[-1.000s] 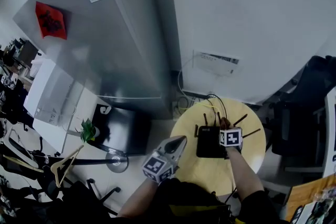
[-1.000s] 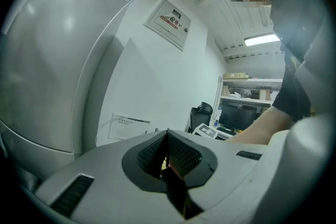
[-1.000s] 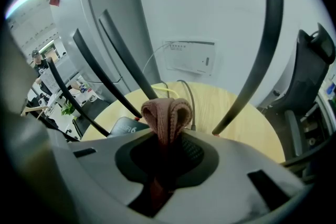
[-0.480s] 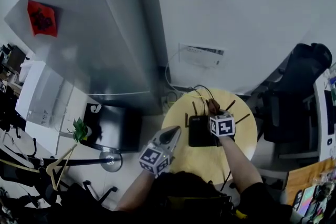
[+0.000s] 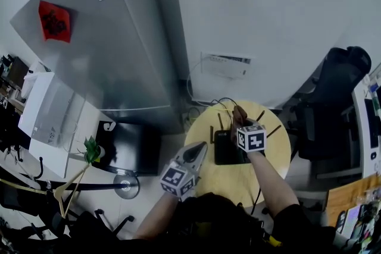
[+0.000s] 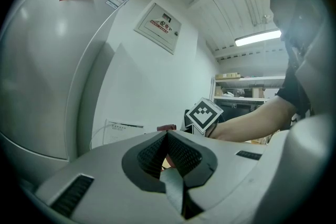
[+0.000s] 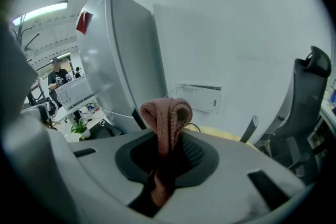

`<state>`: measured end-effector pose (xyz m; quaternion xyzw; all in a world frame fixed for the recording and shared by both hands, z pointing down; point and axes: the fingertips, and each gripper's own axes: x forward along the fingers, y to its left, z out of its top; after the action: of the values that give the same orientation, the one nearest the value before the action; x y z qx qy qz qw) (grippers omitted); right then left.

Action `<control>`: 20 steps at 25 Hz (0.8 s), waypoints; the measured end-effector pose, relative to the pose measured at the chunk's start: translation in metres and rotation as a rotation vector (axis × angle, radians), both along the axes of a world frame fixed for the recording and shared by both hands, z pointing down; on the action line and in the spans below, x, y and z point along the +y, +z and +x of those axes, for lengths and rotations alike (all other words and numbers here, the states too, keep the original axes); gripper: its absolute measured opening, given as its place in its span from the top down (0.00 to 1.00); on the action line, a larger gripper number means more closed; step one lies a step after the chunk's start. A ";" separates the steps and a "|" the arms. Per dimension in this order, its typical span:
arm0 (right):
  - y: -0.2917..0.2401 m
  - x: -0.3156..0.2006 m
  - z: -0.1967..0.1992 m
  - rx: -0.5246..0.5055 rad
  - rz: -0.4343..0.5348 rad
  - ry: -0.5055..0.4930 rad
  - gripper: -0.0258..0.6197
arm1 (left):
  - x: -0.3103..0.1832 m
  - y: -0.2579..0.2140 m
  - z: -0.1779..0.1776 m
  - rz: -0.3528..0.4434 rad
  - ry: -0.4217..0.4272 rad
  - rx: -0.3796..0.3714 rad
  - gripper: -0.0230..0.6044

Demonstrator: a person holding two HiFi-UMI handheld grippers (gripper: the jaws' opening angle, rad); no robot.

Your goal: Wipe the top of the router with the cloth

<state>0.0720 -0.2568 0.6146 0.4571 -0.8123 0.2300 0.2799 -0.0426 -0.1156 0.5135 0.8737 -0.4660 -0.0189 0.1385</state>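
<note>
Jaws on the right gripper were clamped on the cloth. A reddish-brown fold stuck up past the tips. My read: it was bunched that way so fabric, not pads, would meet the plastic.

Left gripper jaws were pressed together with nothing between them. From above it sat off the near-left edge of the table, pointing toward the router but apart from it. Looked parked clear, since the wipe needs one arm and the router was flat enough not to need bracing.

The router, a black box, lay mid-table with thin antennas splayed off its far side and cables running back to the wall. The right gripper was over its far-right edge, beside the antennas, cloth end forward. Couldn't tell from any view whether the cloth was touching the top or just above it.

Judgement: wiping was under way or about to start at the far edge. The next stroke would want to come back toward the person, since the antennas could snag the fold.

Fridge stood left, chair right, both well clear.
</note>
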 end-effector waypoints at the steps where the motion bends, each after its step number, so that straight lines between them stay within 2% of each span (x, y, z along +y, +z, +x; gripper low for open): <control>1: -0.005 0.000 -0.001 -0.001 0.009 -0.003 0.87 | 0.000 -0.001 0.000 0.003 -0.003 0.005 0.96; 4: -0.021 0.002 -0.007 -0.023 0.052 -0.035 0.87 | 0.002 -0.001 0.000 0.007 -0.007 0.014 0.96; 8: -0.050 0.011 -0.010 -0.054 0.160 -0.111 0.87 | 0.003 0.000 0.005 0.013 -0.004 0.017 0.96; 12: -0.062 0.021 0.009 0.000 0.240 -0.153 0.87 | -0.004 -0.002 0.011 0.030 -0.012 0.035 0.96; 16: -0.034 0.029 0.041 0.099 0.199 -0.132 0.87 | -0.011 -0.005 0.027 0.069 0.010 -0.012 0.96; 20: -0.002 0.035 0.062 0.116 0.126 -0.092 0.87 | -0.016 -0.004 0.046 0.062 0.067 -0.027 0.96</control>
<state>0.1344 -0.2217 0.6126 0.4485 -0.8277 0.1386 0.3075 0.0034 -0.1317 0.5091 0.8930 -0.4373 -0.0170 0.1055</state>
